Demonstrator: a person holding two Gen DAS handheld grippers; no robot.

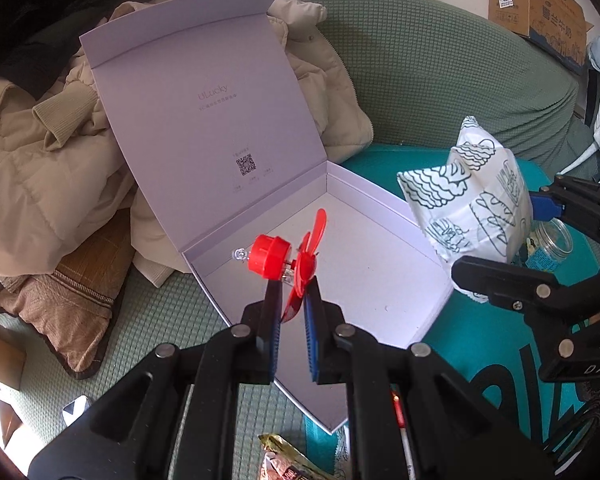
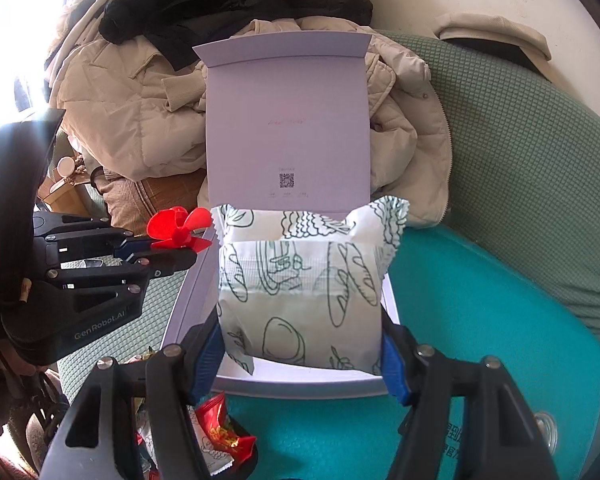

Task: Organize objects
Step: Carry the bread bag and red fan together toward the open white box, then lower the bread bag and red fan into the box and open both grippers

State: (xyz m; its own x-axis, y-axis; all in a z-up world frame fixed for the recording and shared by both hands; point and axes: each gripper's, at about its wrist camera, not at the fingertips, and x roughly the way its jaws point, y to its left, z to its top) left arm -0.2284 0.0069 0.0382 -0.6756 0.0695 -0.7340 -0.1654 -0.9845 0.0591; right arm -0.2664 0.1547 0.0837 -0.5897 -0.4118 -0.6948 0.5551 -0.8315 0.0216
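Two grips: left gripper (image 1: 292, 288) pinches red fan (image 1: 296, 260); right gripper (image 2: 300, 344) clamps snack packet (image 2: 300, 292).

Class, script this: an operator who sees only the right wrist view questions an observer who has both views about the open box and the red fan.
Operator: My bag hides the box floor. Anything inside?
Observer: No, the floor that shows is bare.
Operator: Is the red fan only blades?
Observer: No, it carries a round red cap tipped with a clear bulb.
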